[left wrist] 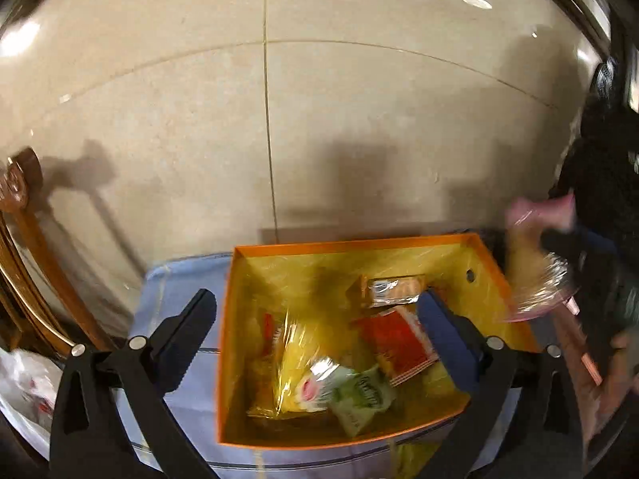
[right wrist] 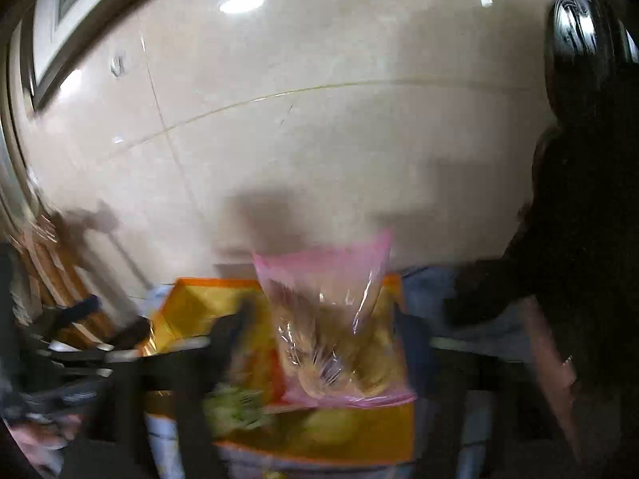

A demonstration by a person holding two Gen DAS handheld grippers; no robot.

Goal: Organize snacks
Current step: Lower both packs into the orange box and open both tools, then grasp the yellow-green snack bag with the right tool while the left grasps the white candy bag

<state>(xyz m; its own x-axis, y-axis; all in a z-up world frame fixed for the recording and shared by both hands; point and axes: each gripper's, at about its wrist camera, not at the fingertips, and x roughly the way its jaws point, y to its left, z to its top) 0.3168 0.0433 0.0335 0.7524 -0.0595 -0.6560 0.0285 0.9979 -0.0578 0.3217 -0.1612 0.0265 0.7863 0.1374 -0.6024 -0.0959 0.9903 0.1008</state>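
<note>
An orange box with a yellow lining stands on a blue cloth. In it lie a red packet, a green-white packet, a yellow bag and a clear-wrapped biscuit pack. My left gripper is open and empty above the box. My right gripper is shut on a clear pink-edged snack bag, held over the box. The same bag shows blurred at the box's right side in the left wrist view.
A beige tiled wall rises behind the table. A wooden chair stands at the left. A white plastic bag lies at lower left. A person in dark clothes is at the right.
</note>
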